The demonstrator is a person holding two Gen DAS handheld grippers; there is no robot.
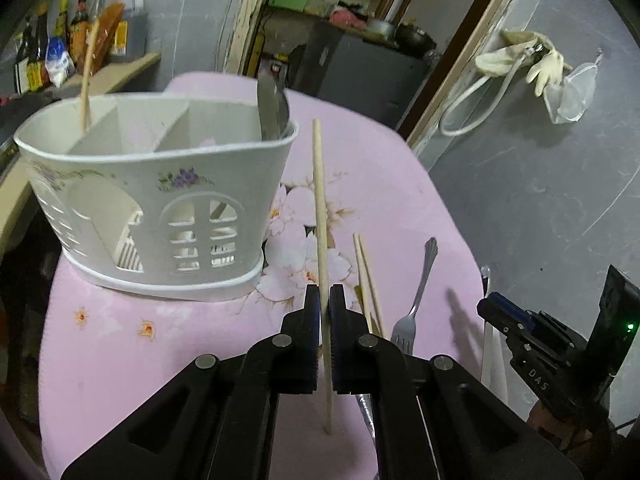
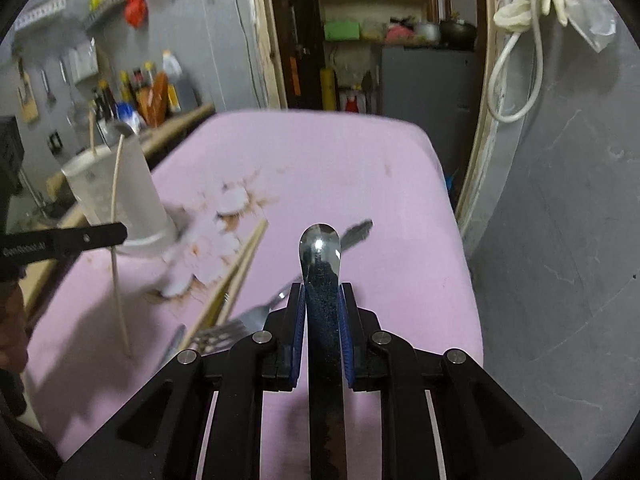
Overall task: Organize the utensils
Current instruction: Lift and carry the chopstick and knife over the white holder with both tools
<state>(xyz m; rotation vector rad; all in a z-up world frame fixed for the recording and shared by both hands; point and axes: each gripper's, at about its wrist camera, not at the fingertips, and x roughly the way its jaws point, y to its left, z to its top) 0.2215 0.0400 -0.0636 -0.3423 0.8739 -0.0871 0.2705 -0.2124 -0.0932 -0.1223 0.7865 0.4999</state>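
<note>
My left gripper (image 1: 325,292) is shut on a single wooden chopstick (image 1: 319,200), which stands nearly upright above the pink floral cloth (image 1: 120,360). To its left sits the white flowered utensil caddy (image 1: 160,208), holding one chopstick (image 1: 86,80) in its left compartment and a spoon (image 1: 272,104) in its right one. A pair of chopsticks (image 1: 368,280) and a fork (image 1: 420,292) lie on the cloth to the right. My right gripper (image 2: 322,290) is shut on a flat shiny metal utensil (image 2: 320,240) with a rounded tip, lifted off the cloth.
A wooden shelf with sauce bottles (image 1: 60,48) stands behind the caddy. A doorway (image 1: 340,20) opens beyond the table's far edge. Gloves and a hose (image 1: 520,64) hang on the grey wall at right. The table's right edge (image 1: 460,240) drops to the grey floor.
</note>
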